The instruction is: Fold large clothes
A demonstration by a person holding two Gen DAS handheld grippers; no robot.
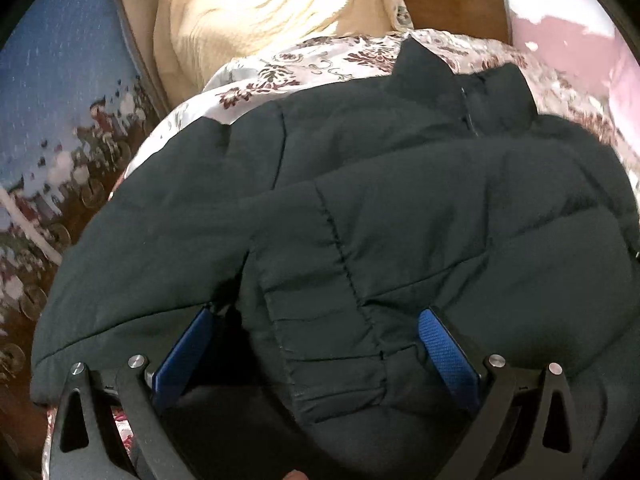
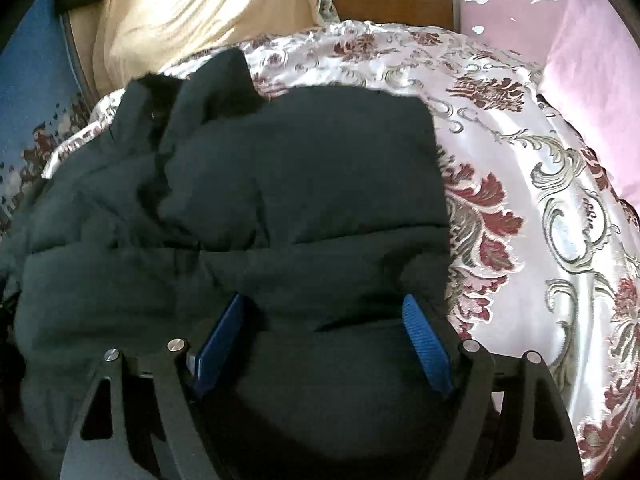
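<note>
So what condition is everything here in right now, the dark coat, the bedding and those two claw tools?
Dark padded jacket: partly folded, sleeve laid across, zipped at the collar.
Floral satin bedspread: spread under the jacket, wrinkled.
Cream blanket: bunched behind.
Left gripper: open over the jacket.
Right gripper: open over the jacket.

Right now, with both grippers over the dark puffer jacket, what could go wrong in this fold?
1. The jacket is thick and puffy; open jaws may pinch only the top layer, so the fold could spring back.
2. The satin bedspread looks slick, so the jacket may slide when pulled.
3. The right gripper sits near the jacket's edge and might catch bedspread.
</note>
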